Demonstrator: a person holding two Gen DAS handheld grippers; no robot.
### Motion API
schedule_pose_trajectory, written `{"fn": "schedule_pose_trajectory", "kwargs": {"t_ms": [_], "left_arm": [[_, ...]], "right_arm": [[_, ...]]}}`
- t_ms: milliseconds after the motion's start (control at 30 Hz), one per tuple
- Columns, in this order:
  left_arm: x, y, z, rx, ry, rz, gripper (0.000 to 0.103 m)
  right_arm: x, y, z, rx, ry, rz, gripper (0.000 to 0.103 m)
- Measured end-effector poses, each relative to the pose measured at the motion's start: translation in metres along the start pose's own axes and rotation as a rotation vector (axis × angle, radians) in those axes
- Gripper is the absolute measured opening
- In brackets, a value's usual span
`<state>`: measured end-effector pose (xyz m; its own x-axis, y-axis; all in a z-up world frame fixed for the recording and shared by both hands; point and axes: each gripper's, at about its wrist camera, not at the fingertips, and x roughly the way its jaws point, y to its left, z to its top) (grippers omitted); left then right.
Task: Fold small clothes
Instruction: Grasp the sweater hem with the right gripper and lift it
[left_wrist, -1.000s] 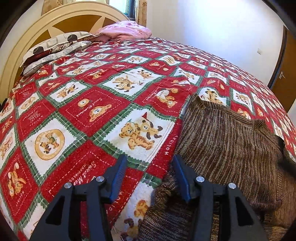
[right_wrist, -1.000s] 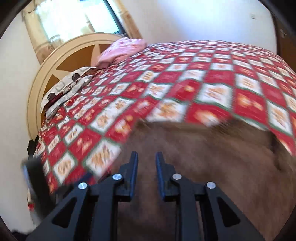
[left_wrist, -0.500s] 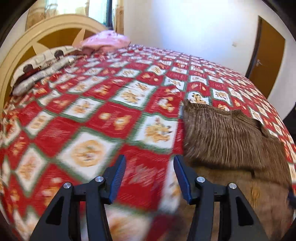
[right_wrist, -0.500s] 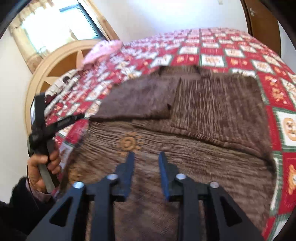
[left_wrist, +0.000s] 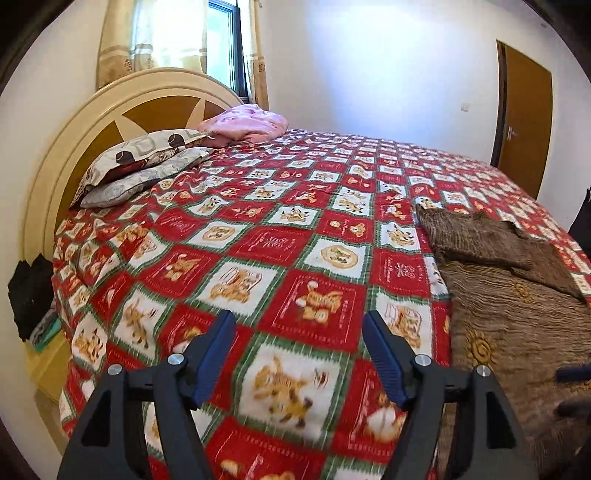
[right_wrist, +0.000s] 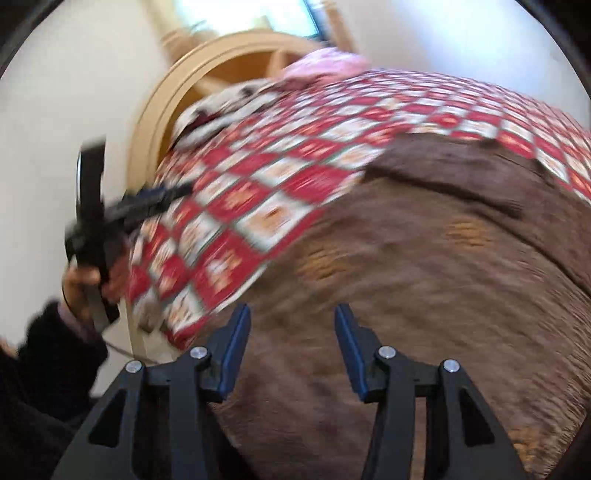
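Fingers on both tools spread, nothing pinched: left gripper (left_wrist: 299, 354) hangs over bare bedspread (left_wrist: 280, 236), right gripper (right_wrist: 291, 347) hangs over the near part of the brown sweater (right_wrist: 424, 280). Sweater is the landmark. It lies flat on the bed, near edge closest to the person, far part already carrying a folded-over flap (left_wrist: 476, 236), likely a sleeve. In the left wrist view the sweater (left_wrist: 517, 325) sits to the right of the left gripper, apart from it; small orange motifs show on the knit. Right wrist view is motion-blurred, so contact with the cloth can't be confirmed; the left gripper (right_wrist: 110, 218) appears there too, held in a hand (right_wrist: 85, 284) off the sweater's left side. Judgement: fold partly done, next grab looks like the near hem or left edge. To do it well, bring the left gripper in to the sweater's left edge, right one to the hem, pinch only the sweater layer, not the bedspread, lift both corners level, carry toward the far flap, lay down square. Loose knit will sag and stretch, so keep it low and even. Beyond the sweater: pillows (left_wrist: 140, 162), pink bundle (left_wrist: 243, 123), headboard (left_wrist: 74, 133).
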<state>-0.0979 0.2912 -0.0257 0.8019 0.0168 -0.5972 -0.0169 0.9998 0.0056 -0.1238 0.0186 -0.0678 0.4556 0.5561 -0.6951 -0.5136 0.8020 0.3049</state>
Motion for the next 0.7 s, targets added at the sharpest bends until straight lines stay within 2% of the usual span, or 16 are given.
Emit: {"fn": "schedule_pose_trajectory", "kwargs": {"t_ms": [133, 267, 500, 633, 667, 700], "left_arm": [[-0.006, 0.003, -0.009, 0.008, 0.011, -0.005, 0.074], [-0.010, 0.009, -0.014, 0.004, 0.004, 0.019, 0.074], [-0.010, 0.025, -0.014, -0.069, 0.007, 0.028, 0.074], [-0.010, 0.026, -0.015, -0.066, 0.005, 0.035, 0.074], [-0.010, 0.026, -0.015, -0.066, 0.005, 0.034, 0.074], [-0.010, 0.025, -0.015, -0.060, 0.005, 0.030, 0.074]], "right_arm": [[0.036, 0.044, -0.009, -0.138, 0.093, 0.057, 0.052], [0.062, 0.082, -0.021, -0.282, 0.176, 0.058, 0.055], [0.091, 0.104, -0.035, -0.417, 0.230, -0.030, 0.057], [0.089, 0.113, -0.046, -0.507, 0.206, -0.093, 0.058], [0.089, 0.114, -0.048, -0.525, 0.207, -0.099, 0.056], [0.089, 0.113, -0.048, -0.533, 0.203, -0.110, 0.045]]}}
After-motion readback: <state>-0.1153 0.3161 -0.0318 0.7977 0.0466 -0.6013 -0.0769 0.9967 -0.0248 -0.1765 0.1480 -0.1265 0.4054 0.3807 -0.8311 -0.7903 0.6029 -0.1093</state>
